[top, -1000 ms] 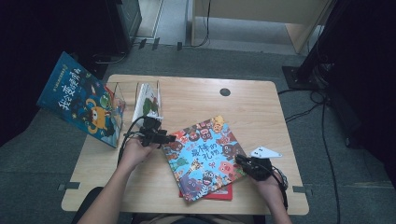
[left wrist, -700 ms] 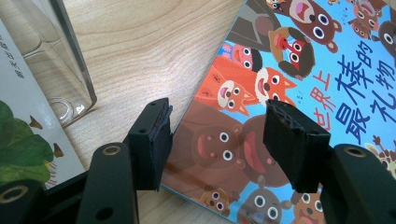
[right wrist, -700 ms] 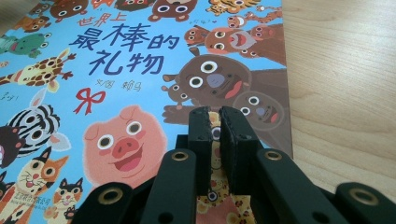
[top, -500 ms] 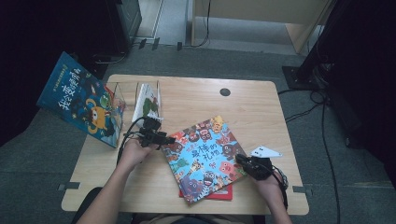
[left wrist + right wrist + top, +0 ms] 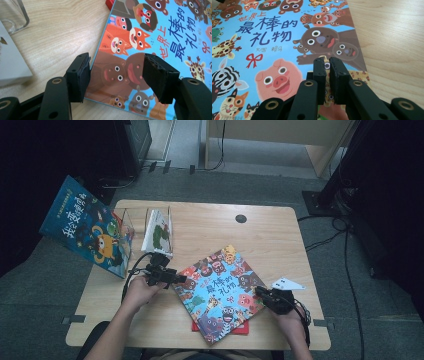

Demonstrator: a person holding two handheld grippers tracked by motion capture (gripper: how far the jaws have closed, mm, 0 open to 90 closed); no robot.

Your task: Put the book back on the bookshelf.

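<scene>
At the far left, a blue book (image 5: 85,232) is propped tilted against a clear stand (image 5: 126,227) at the surface (image 5: 280,240) edge, seemingly placed for display. Just beside it, a second book (image 5: 158,231) is held upright in the same stand.

The left tool (image 5: 172,278) is set at the left corner of the animal book (image 5: 220,292). Its jaws are spread, one off the edge over bare wood and one over the cover, so the corner is straddled but not yet gripped; a grasp appears to be intended.

The animal book lies flat near the front edge, resting on a red book (image 5: 239,329).

The right tool (image 5: 326,65) is pressed together with a paper sliver pinched; the cover edge is judged clamped, probably to steady the book.
</scene>
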